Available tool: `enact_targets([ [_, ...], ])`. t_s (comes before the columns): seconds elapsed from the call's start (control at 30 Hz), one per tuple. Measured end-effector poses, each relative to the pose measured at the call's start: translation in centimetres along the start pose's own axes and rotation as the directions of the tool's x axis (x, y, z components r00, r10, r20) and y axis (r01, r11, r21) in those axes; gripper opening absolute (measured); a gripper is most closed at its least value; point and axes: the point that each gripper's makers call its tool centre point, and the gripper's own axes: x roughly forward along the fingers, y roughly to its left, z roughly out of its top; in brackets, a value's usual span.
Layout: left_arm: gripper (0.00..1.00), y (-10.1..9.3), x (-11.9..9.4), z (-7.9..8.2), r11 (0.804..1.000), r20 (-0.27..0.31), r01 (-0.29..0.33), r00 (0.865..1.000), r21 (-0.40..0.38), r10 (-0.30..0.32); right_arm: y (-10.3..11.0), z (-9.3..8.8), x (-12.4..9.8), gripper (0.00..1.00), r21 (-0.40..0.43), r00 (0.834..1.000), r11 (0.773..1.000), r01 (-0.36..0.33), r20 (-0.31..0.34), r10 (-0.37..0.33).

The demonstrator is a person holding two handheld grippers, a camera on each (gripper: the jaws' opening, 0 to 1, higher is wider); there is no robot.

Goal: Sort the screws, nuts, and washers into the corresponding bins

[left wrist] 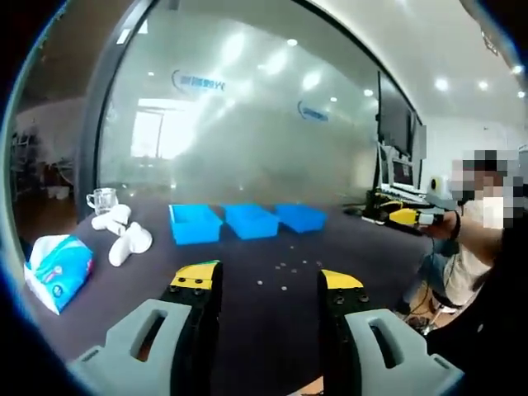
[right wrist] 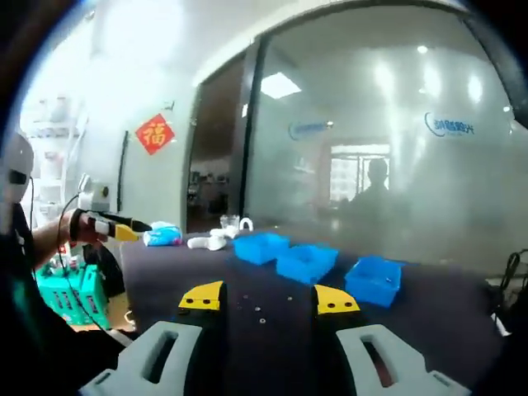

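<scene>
In the left gripper view we see, from the left, a tissue pack [left wrist: 58, 271] at the table [left wrist: 272, 330] edge, partly cut by the rim, then white objects [left wrist: 124, 233] whose kind we cannot make out, with a clear glass mug [left wrist: 103, 199] behind them. Three blue bins [left wrist: 246, 220] stand in a row on the dark table, in front of a frosted glass wall [left wrist: 247, 107]. The small hardware [left wrist: 289, 276] lies scattered near the bins, on our side; the pieces are too tiny for us to tell screws from nuts or washers. The left gripper [left wrist: 270, 285] has its jaws wide apart, holding nothing. At far right the right gripper [left wrist: 404, 217] shows, held by a hand.

In the right gripper view the left gripper [right wrist: 111, 224] enters at left; we cannot tell its state there. A red paper sign [right wrist: 154, 133] hangs on the wall. The same bins [right wrist: 307, 262] and specks [right wrist: 260, 312] sit ahead. The right gripper [right wrist: 268, 299] is open and empty.
</scene>
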Motion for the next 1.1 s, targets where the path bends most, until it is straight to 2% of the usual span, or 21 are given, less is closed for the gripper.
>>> enact_targets([
  [0.2,0.42,0.0,0.0,-0.1,1.000,-0.002,0.002,1.000,0.003,-0.002,-0.1,-1.1,-2.3,0.36,0.051,1.000,0.998,0.026,-0.012,-0.025],
  [0.4,0.43,0.0,0.0,-0.3,1.000,-0.008,0.002,1.000,0.002,-0.002,0.0,-1.7,-2.8,0.36,0.090,0.999,0.996,0.025,-0.022,-0.023],
  [0.6,0.43,0.0,-0.1,-0.2,1.000,-0.006,0.000,1.000,0.004,0.000,0.6,-2.3,-2.7,0.36,0.077,0.998,0.997,-0.028,-0.060,0.033],
  [0.7,0.43,-0.1,-0.1,-0.2,1.000,-0.006,0.002,1.000,0.005,-0.002,1.3,-2.6,-2.6,0.37,0.064,0.991,0.994,-0.092,-0.090,0.097],
  [0.8,0.43,-0.1,-0.1,-0.2,1.000,-0.010,0.004,1.000,0.009,-0.004,1.6,-3.0,-2.5,0.37,0.043,0.984,0.991,-0.128,-0.123,0.132],
  [0.97,0.43,-0.2,0.1,-0.2,1.000,-0.016,0.009,1.000,0.010,-0.008,1.9,-3.6,-2.1,0.37,0.038,0.973,0.985,-0.167,-0.158,0.171],
  [1.1,0.43,-0.1,0.3,-0.3,1.000,-0.025,0.008,1.000,0.008,-0.008,1.6,-3.6,-1.9,0.37,0.016,0.969,0.984,-0.176,-0.175,0.176],
])
